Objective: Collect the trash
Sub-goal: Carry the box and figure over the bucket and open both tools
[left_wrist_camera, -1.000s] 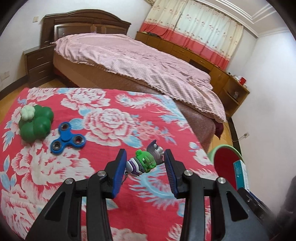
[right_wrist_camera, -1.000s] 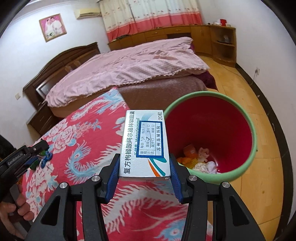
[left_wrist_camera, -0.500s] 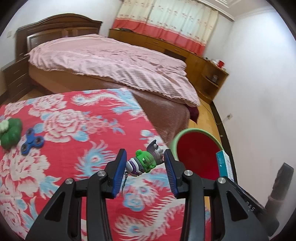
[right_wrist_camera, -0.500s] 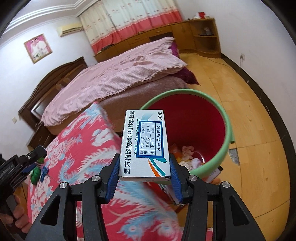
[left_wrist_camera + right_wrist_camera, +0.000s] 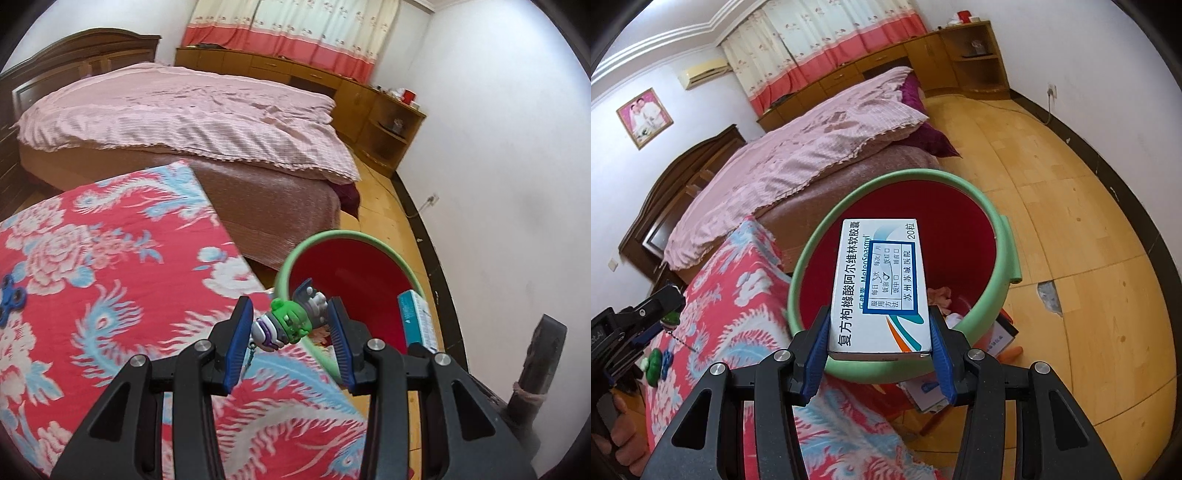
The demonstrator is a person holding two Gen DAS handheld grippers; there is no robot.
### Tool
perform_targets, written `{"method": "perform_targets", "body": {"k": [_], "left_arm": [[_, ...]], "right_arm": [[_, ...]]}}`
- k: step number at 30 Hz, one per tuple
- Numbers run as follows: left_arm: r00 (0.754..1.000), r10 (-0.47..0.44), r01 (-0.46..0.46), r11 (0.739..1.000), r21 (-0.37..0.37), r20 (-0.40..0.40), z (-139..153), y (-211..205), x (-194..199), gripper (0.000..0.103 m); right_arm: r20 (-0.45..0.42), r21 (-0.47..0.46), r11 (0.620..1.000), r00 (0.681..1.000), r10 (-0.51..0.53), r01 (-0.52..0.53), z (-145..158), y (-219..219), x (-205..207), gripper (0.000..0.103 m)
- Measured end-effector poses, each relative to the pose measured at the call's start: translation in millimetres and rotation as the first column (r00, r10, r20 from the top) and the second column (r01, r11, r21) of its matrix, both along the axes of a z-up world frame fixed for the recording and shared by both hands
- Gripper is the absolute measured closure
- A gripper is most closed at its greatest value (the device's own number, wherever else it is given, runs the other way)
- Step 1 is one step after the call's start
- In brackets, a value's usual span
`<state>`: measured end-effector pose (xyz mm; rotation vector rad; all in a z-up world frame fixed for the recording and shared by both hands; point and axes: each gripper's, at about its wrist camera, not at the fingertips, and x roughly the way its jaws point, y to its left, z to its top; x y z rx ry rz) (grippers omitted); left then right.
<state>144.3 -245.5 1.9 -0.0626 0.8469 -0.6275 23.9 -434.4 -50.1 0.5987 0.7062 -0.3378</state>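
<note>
Both claws loaded, at the bin

The right claw [image 5: 879, 354] clamps the medicine box [image 5: 879, 288] above the red bin [image 5: 975, 229] (ready to drop); the left claw [image 5: 291, 328] pinches the toy figure [image 5: 291, 321] at its rim.

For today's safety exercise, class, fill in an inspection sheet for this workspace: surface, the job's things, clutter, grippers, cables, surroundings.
Surface: red flowered cloth covering the work surface.
Job's things: medicine box held over the bin, which has a green rim, a red inside and scraps at the bottom; small green toy figure near the bin's rim.
Clutter: blue spinner and a green toy on the cloth; boxes on the floor under the bin.
Grippers: left gripper shut on the toy figure; right gripper shut on the medicine box.
Cables: one cord running along the floor to a wall socket.
Surroundings: bed with pink cover, wooden cabinets, curtains, wooden floor.
</note>
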Motion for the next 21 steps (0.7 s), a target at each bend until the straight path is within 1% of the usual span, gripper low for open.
{"method": "perform_targets", "body": {"k": [8, 15, 18, 21], "left_arm": [[0.998, -0.062, 0.062, 0.998, -0.022, -0.007, -8.2, -28.4, 4.5, 0.061], [0.995, -0.087, 0.086, 0.996, -0.014, -0.040, -21.5, -48.4, 12.3, 0.061], [0.994, -0.098, 0.098, 0.995, -0.007, -0.051, -26.8, -55.8, 14.9, 0.061], [0.993, -0.108, 0.108, 0.994, 0.000, -0.058, -30.9, -62.7, 16.5, 0.061]], "right_arm": [[-0.017, -0.005, 1.000, 1.000, -0.019, 0.019, -10.4, -14.9, 3.0, 0.051], [-0.014, 0.019, 0.999, 0.999, -0.036, 0.036, -14.8, -24.5, -1.8, 0.050], [0.002, 0.016, 0.999, 0.999, -0.042, 0.042, -13.4, -27.2, -5.0, 0.047], [0.010, 0.018, 0.999, 0.999, -0.051, 0.051, -11.7, -30.4, -5.8, 0.046]]}}
